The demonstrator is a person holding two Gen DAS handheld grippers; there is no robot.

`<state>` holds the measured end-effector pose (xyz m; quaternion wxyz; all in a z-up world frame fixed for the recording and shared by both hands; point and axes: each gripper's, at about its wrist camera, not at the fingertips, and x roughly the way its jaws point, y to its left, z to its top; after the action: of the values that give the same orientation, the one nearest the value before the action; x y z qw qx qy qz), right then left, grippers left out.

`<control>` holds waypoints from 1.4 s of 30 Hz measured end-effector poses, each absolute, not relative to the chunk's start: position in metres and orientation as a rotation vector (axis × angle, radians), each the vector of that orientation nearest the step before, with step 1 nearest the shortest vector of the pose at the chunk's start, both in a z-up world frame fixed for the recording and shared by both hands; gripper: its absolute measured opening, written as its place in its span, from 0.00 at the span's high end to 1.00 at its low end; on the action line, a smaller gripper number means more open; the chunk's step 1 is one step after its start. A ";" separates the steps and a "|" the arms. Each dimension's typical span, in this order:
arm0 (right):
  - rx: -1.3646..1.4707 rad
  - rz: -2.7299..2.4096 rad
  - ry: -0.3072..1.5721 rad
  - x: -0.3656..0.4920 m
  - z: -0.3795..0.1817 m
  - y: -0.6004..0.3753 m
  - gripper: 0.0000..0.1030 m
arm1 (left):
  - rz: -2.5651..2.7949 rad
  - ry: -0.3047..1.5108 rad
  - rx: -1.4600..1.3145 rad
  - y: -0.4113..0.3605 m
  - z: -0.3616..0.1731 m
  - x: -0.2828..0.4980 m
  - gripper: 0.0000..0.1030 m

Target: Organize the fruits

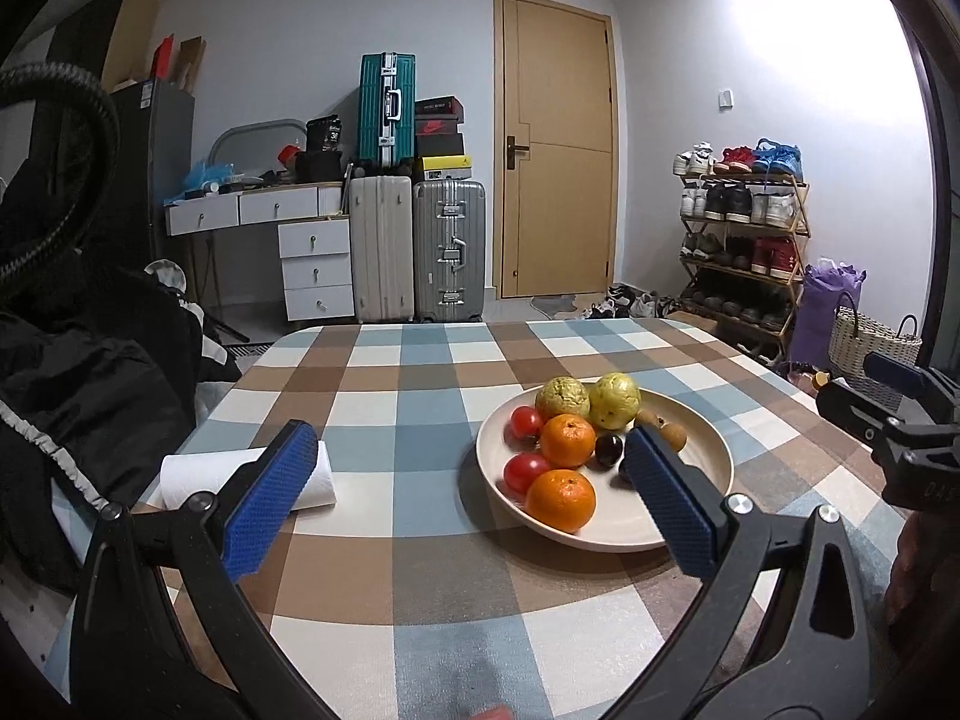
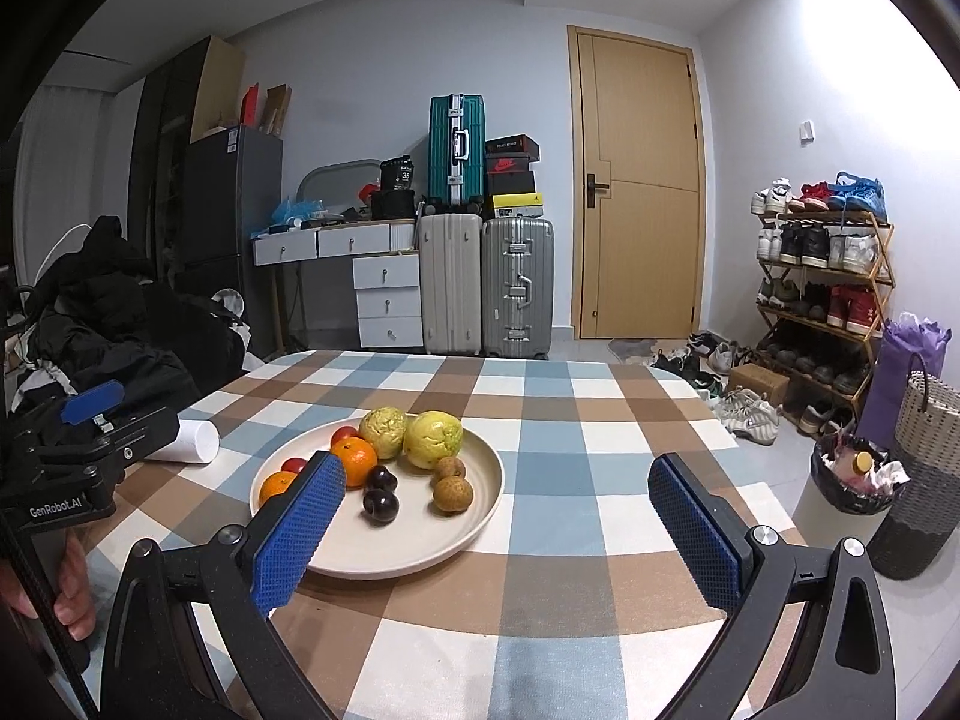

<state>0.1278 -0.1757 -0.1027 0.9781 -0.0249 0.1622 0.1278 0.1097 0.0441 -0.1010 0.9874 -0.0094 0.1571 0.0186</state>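
Both jaw pairs stand spread wide and hold nothing. We log the left gripper point(image 1: 474, 492) low over the near edge of the checked tablecloth point(image 1: 372, 552), its right blue pad overlapping the near right part of the plate in the left wrist view. We see the right gripper point(image 2: 498, 528) likewise low over the near edge, its left pad in front of the plate's left side in the right wrist view. A hand point(image 2: 72, 588) shows at the left border there, on the left tool's handle.

On the cloth, we note a cream plate point(image 2: 474, 516) carrying all the fruit. Nearest on its left sits one orange point(image 1: 561, 499), then a red tomato point(image 1: 525, 472). Behind them come a second orange point(image 1: 568, 439) and a second tomato point(image 1: 524, 421). Two dark plums point(image 2: 380, 495) lie near the plate's middle, and two brown longans point(image 2: 451, 483) are just right of them, all apart from both grippers. At the far rim, two yellow-green guavas point(image 2: 411, 438) sit side by side.

Left of the plate, a paper towel roll point(image 1: 198, 474) lies on its side on the cloth.

Beyond the table we record suitcases point(image 2: 486, 282), a wooden door point(image 2: 642, 192), and a shoe rack point(image 2: 822, 276) at far right.
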 end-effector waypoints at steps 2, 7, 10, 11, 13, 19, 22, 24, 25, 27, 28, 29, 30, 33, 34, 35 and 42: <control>-0.049 0.259 0.329 0.128 -0.102 -0.176 0.00 | 0.037 0.314 -0.017 0.045 -0.101 0.108 0.01; -0.045 0.269 0.357 0.133 -0.103 -0.175 0.00 | 0.038 0.314 -0.018 0.045 -0.101 0.108 0.01; -0.033 0.258 0.348 0.132 -0.103 -0.178 0.00 | 0.037 0.315 -0.018 0.045 -0.101 0.108 0.01; -0.030 0.253 0.342 0.131 -0.102 -0.179 0.00 | 0.037 0.315 -0.019 0.045 -0.101 0.108 0.01; -0.032 0.251 0.336 0.130 -0.102 -0.179 0.00 | 0.037 0.314 -0.018 0.045 -0.101 0.108 0.01; -0.045 0.254 0.328 0.126 -0.100 -0.180 0.00 | 0.037 0.314 -0.018 0.045 -0.101 0.108 0.01; -0.043 0.254 0.327 0.125 -0.099 -0.179 0.00 | 0.037 0.314 -0.018 0.045 -0.101 0.108 0.01; -0.045 0.256 0.327 0.126 -0.099 -0.179 0.00 | 0.037 0.315 -0.018 0.045 -0.101 0.108 0.01; -0.045 0.257 0.326 0.125 -0.099 -0.179 0.00 | 0.037 0.315 -0.019 0.045 -0.101 0.108 0.01; -0.045 0.256 0.327 0.126 -0.099 -0.179 0.00 | 0.037 0.315 -0.019 0.045 -0.101 0.108 0.01; -0.044 0.256 0.328 0.126 -0.099 -0.179 0.00 | 0.038 0.315 -0.019 0.045 -0.102 0.109 0.01; -0.043 0.256 0.327 0.125 -0.099 -0.179 0.00 | 0.038 0.314 -0.018 0.045 -0.102 0.108 0.01; -0.044 0.256 0.327 0.126 -0.099 -0.179 0.00 | 0.038 0.314 -0.019 0.045 -0.102 0.108 0.01; -0.044 0.256 0.327 0.126 -0.099 -0.179 0.00 | 0.041 0.314 -0.022 0.046 -0.102 0.109 0.01; -0.044 0.256 0.327 0.126 -0.099 -0.179 0.00 | 0.041 0.314 -0.021 0.046 -0.102 0.108 0.01; -0.045 0.256 0.327 0.126 -0.099 -0.179 0.00 | 0.041 0.314 -0.019 0.046 -0.101 0.107 0.01; -0.045 0.256 0.327 0.126 -0.099 -0.179 0.00 | 0.041 0.313 -0.019 0.046 -0.101 0.107 0.01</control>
<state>0.1257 -0.1788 -0.0992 0.9782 -0.0222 0.1624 0.1272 0.1071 0.0461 -0.1011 0.9875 -0.0095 0.1561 0.0203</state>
